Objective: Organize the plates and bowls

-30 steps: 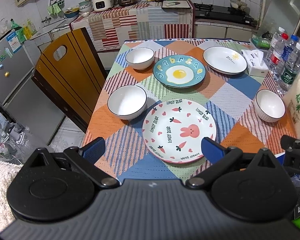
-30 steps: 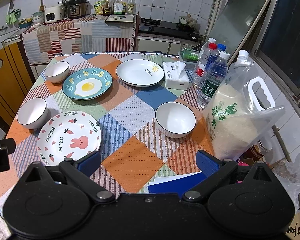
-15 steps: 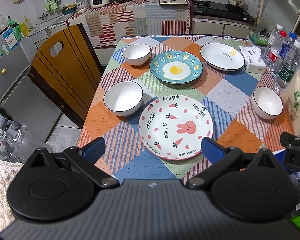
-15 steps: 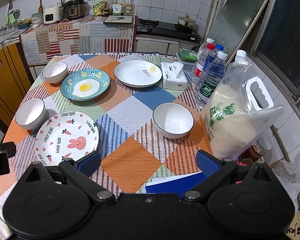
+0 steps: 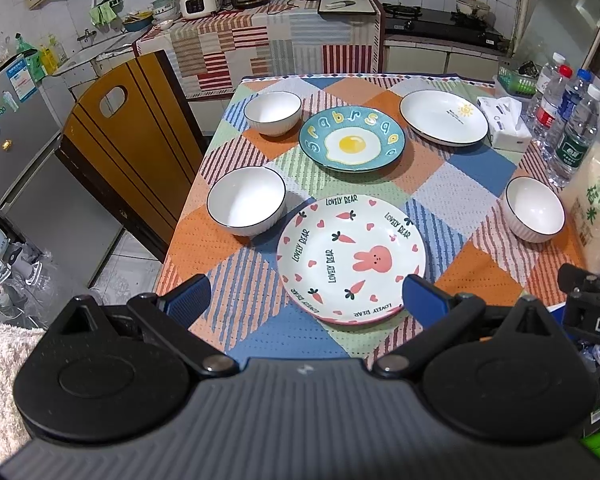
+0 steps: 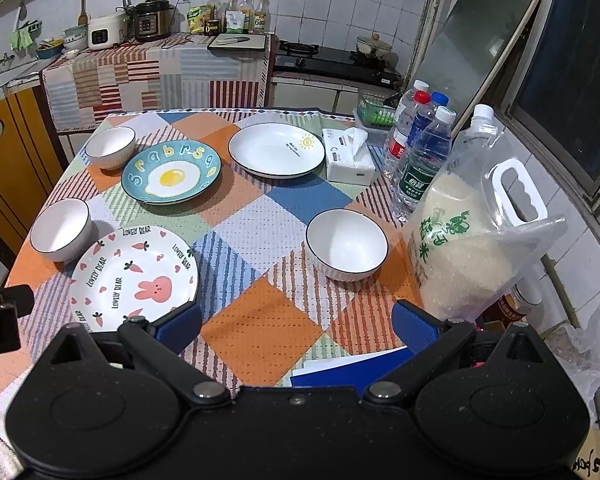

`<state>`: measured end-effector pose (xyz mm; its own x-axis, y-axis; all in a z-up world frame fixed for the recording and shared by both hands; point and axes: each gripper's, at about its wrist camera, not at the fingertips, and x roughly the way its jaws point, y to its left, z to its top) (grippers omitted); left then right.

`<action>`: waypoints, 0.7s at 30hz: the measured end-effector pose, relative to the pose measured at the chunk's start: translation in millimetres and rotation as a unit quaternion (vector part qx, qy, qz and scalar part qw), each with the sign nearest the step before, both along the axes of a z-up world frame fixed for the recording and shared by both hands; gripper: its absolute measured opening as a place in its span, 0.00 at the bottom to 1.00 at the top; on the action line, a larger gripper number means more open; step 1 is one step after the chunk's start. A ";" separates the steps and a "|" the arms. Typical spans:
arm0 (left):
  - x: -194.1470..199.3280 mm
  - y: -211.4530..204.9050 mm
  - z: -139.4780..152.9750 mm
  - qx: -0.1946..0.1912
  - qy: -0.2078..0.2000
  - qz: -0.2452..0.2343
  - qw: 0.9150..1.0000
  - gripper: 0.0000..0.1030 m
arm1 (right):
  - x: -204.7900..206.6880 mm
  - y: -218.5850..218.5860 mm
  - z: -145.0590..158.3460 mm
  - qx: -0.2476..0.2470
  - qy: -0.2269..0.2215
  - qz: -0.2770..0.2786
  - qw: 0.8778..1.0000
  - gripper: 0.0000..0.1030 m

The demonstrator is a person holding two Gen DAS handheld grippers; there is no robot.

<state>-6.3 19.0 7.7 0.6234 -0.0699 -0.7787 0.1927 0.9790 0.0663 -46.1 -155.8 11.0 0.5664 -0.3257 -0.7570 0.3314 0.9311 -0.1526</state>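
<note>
On the patchwork tablecloth lie a pink rabbit plate, a blue fried-egg plate and a white sun plate. Three white bowls stand apart: far left, near left and right. My left gripper is open and empty, just before the rabbit plate's near rim. My right gripper is open and empty over the table's near edge, before the right bowl.
A rice bag, water bottles and a tissue box stand along the table's right side. A blue folder lies at the near edge. A wooden chair stands left of the table. Kitchen counter is behind.
Both grippers have drawn back and risen slightly, so the table sits a little farther off in both views. The jaws stayed open. No dish moved.
</note>
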 end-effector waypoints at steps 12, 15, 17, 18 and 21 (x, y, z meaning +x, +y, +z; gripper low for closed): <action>-0.7 3.5 -2.2 -0.011 0.001 -0.001 1.000 1.00 | -0.3 0.4 -1.0 -0.001 0.000 -0.001 1.000 0.99; -1.6 5.2 -4.2 -0.011 0.003 -0.001 1.000 1.00 | -0.8 -1.2 -1.4 -0.001 0.000 -0.002 1.000 0.99; -1.7 5.7 -4.5 -0.012 0.003 -0.001 1.000 1.00 | -0.6 -1.4 -1.5 -0.001 0.000 -0.001 1.000 0.99; -1.5 5.2 -4.2 -0.012 0.004 -0.001 1.000 1.00 | -0.6 -1.4 -1.5 -0.001 0.000 -0.002 1.000 0.99; -1.4 6.6 -5.6 -0.014 0.007 0.000 1.000 1.00 | -0.9 -1.7 -1.3 -0.001 0.000 -0.002 1.000 0.99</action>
<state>-7.7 25.6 2.1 0.6117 -0.0917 -0.7858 0.1941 0.9803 0.0367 -47.0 -157.4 9.7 0.5662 -0.3288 -0.7559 0.3344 0.9298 -0.1540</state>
